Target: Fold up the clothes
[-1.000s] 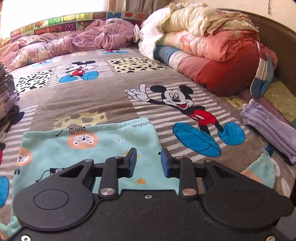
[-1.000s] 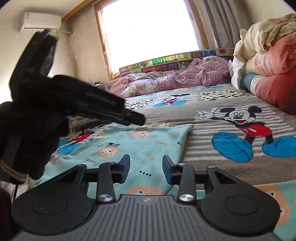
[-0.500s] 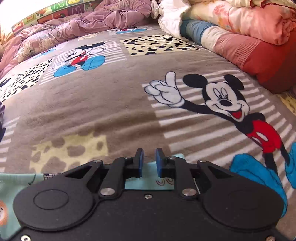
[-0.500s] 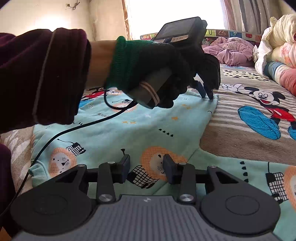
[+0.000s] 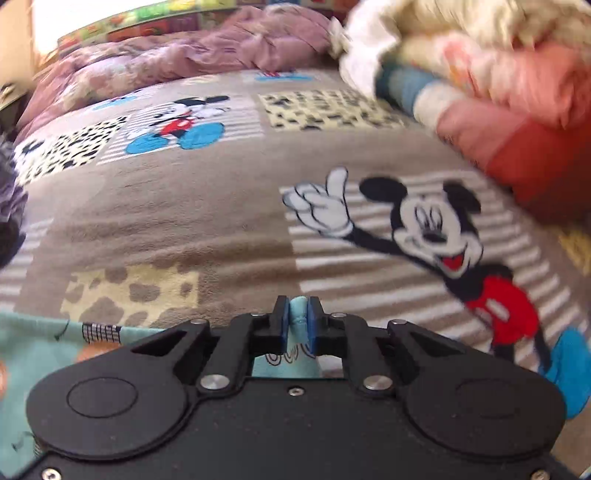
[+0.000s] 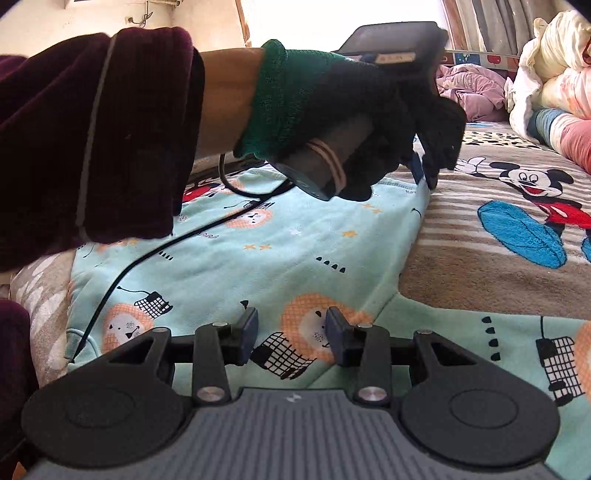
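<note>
The mint shirt [image 6: 258, 258] lay spread flat on the bed's cartoon blanket [image 5: 184, 206]. The left tool [image 5: 297, 325] was closing on the shirt's far corner, a fold of cloth pinched between its blue pads. The right tool [image 6: 291, 339] hung half open above the near part, probably not touching it.

Daylit, blown-out bright window [image 6: 343, 16] at back; motion blur on stacked pastel quilts [image 5: 480, 66]; fisheye-bent edges.
</note>
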Motion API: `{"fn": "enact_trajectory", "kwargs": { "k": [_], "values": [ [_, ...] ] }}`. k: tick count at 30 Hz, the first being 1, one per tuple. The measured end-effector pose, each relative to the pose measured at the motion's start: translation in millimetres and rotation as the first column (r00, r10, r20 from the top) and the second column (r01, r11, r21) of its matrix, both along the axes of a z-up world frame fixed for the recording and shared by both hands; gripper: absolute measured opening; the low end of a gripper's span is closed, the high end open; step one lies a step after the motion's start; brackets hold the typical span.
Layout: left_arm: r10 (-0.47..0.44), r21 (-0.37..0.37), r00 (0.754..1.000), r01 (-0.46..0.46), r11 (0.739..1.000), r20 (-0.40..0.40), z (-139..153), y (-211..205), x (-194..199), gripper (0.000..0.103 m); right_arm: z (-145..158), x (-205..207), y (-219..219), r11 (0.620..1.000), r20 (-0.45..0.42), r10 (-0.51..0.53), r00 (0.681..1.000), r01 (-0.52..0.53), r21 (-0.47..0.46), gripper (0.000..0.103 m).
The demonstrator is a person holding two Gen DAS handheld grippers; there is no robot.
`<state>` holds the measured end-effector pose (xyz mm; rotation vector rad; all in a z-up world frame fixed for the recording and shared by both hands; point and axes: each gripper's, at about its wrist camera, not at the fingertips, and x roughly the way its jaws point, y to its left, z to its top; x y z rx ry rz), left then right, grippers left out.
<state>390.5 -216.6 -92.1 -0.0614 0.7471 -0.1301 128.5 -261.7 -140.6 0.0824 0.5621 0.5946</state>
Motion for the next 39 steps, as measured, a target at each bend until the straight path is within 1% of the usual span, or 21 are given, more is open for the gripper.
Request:
{"fn": "enact_trajectory", "kwargs": {
  "k": [1, 2, 3, 4, 5, 7, 9, 10, 11, 13, 14, 15, 17, 19, 21, 24, 27, 32, 34, 36, 39],
  "values": [
    [0.002, -0.013, 1.000, -0.002, 1.000, -0.023, -6.1, -0.9, 2.1, 0.008, -0.4, 1.4, -0.5, 1.000, -0.002, 0.001, 1.000, -0.001, 0.002, 0.042],
    [-0.031, -0.005, 0.998, 0.031, 1.000, -0.059, -16.4, -6.2, 8.1, 0.008, -0.6, 2.1, -1.2, 1.000, -0.004, 0.002, 1.000, -0.002, 0.005, 0.042],
    [-0.064, 0.003, 0.995, 0.064, 0.998, -0.080, -24.1, -10.0, 13.3, 0.023, -0.8, 2.2, -1.7, 1.000, -0.006, 0.003, 1.000, -0.003, 0.007, 0.042],
    [-0.080, 0.006, 0.995, 0.081, 0.997, -0.066, -25.4, -10.1, 15.3, 0.028, -0.9, 1.8, -2.3, 1.000, -0.007, 0.004, 1.000, -0.004, 0.009, 0.042],
    [-0.083, -0.008, 0.995, 0.083, 0.997, -0.054, -22.9, -7.1, 16.2, 0.029, -0.9, 1.5, -2.8, 1.000, -0.007, 0.005, 1.000, -0.005, 0.012, 0.042],
    [-0.063, -0.109, 0.998, 0.060, 0.992, -0.017, -4.4, 8.8, 10.4, 0.028, -1.0, 1.3, -4.1, 1.000, -0.009, 0.006, 1.000, -0.006, 0.019, 0.042],
    [-0.072, -0.143, 0.997, 0.076, 0.987, 0.038, 13.8, 19.0, -3.2, 0.028, -0.8, 1.8, -4.9, 1.000, -0.013, 0.006, 1.000, -0.006, 0.024, 0.042],
    [-0.083, -0.139, 0.995, 0.089, 0.986, 0.048, 17.8, 20.4, -7.8, 0.028, -0.6, 1.7, -4.6, 1.000, -0.014, 0.006, 1.000, -0.006, 0.022, 0.042],
    [-0.105, -0.108, 0.994, 0.107, 0.988, 0.032, 14.8, 16.6, -9.5, 0.028, -0.6, 1.5, -4.2, 1.000, -0.013, 0.006, 1.000, -0.006, 0.020, 0.042],
    [-0.146, -0.045, 0.989, 0.146, 0.988, -0.002, 8.8, 9.1, -12.9, 0.020, -0.7, 1.1, -3.7, 1.000, -0.012, 0.006, 1.000, -0.006, 0.017, 0.042],
    [-0.160, -0.009, 0.987, 0.159, 0.987, -0.023, 3.0, 3.7, -12.8, 0.012, -0.9, 1.0, -4.1, 1.000, -0.013, 0.007, 1.000, -0.006, 0.020, 0.042],
    [-0.163, 0.027, 0.985, 0.165, 0.986, -0.054, -7.6, -3.3, -9.0, 0.010, -1.0, 1.0, -4.3, 1.000, -0.013, 0.007, 1.000, -0.006, 0.021, 0.042],
    [-0.170, 0.060, 0.983, 0.174, 0.983, -0.065, -27.5, -11.4, -0.8, 0.009, -1.2, 0.9, -4.3, 1.000, -0.012, 0.006, 1.000, -0.006, 0.023, 0.042],
    [-0.163, 0.048, 0.985, 0.166, 0.985, -0.061, -31.2, -13.4, 4.5, 0.008, -1.6, 0.8, -3.8, 1.000, -0.008, 0.004, 1.000, -0.003, 0.022, 0.042],
    [-0.166, 0.001, 0.985, 0.166, 0.986, -0.057, -23.3, -6.5, 3.9, 0.008, -1.9, 1.0, -3.9, 1.000, -0.009, 0.004, 1.000, -0.003, 0.025, 0.042],
    [-0.151, -0.067, 0.989, 0.150, 0.986, -0.007, -5.1, 20.0, -8.3, 0.008, -2.4, 2.1, -4.9, 0.999, -0.014, 0.005, 1.000, -0.005, 0.036, 0.042],
    [-0.093, -0.099, 0.995, 0.095, 0.991, 0.019, 11.5, 67.6, -21.2, 0.008, -2.5, 3.4, -6.0, 0.999, -0.019, 0.006, 1.000, -0.005, 0.044, 0.042],
    [0.063, -0.081, 0.998, -0.061, 0.995, 0.021, 18.2, 159.8, -28.4, 0.008, -2.6, 4.9, -6.4, 0.999, -0.019, 0.006, 1.000, -0.005, 0.043, 0.042],
    [0.149, -0.135, 0.989, -0.147, 0.980, 0.005, 16.0, 199.8, -26.5, 0.008, -2.8, 5.5, -6.8, 0.999, -0.019, 0.006, 1.000, -0.005, 0.044, 0.042],
    [0.203, -0.194, 0.979, -0.203, 0.960, -0.018, 12.8, 231.0, -24.2, 0.008, -3.1, 6.4, -7.6, 0.999, -0.019, 0.006, 1.000, -0.005, 0.048, 0.042],
    [0.196, -0.255, 0.978, -0.209, 0.944, -0.075, 1.7, 252.8, -13.2, 0.008, -3.6, 6.3, -8.2, 0.999, -0.019, 0.006, 1.000, -0.005, 0.051, 0.042]
  ]
}}
